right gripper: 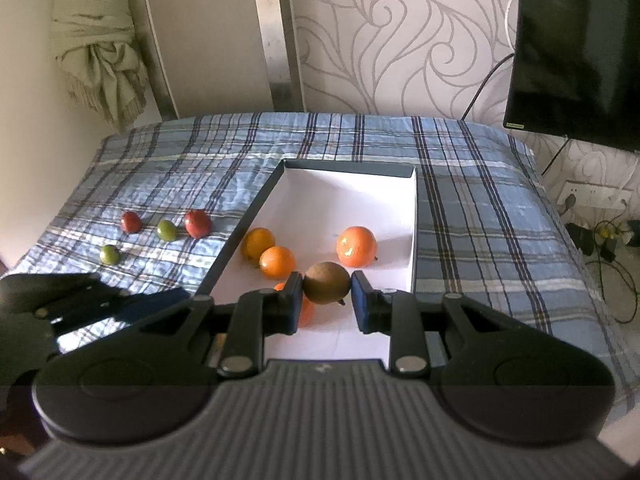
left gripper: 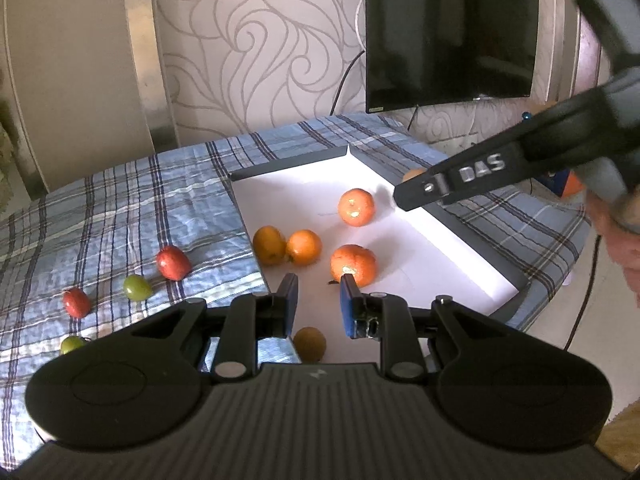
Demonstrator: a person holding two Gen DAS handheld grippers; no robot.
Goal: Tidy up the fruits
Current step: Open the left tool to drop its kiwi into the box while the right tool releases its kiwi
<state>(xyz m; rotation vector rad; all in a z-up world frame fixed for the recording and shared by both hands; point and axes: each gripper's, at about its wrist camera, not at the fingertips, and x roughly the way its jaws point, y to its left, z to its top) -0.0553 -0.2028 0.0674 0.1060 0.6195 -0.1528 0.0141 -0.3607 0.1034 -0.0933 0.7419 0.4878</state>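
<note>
So, quick rundown of where the fruit sorting stands:

Sorting logic: my guess is citrus goes into the shallow white-floored tray with the dark grey rim (left gripper: 288, 163), and the small stuff gets its own spot.
Tray contents: four round, dimpled, glossy oranges (left gripper: 353, 265), spread loosely, two of them touching by the left wall, plus one dull brown, matte, roundish fruit (right gripper: 326, 282) at the near end.
Left on the cloth: two small red fruits (left gripper: 173, 263) and two small green ones (left gripper: 137, 287), smooth and shiny, strung out beside the tray's left wall (looks like these are the leftovers to deal with).
Surface: covered in a soft, wrinkled blue plaid cloth (left gripper: 120, 208), so round things probably won't roll far.
Left gripper (left gripper: 318, 280): blue-padded fingers drawn in to their narrowest with nothing between them, hovering over the tray's near left corner, which is handy for the small fruits.
Right gripper (left gripper: 408, 196): also pinched in and empty. From its own camera the brown fruit seems wedged between the fingers, but the other view shows its tip bare above the tray, so the fruit is just lying on the floor below.
Next move: probably a red or green one.
</note>
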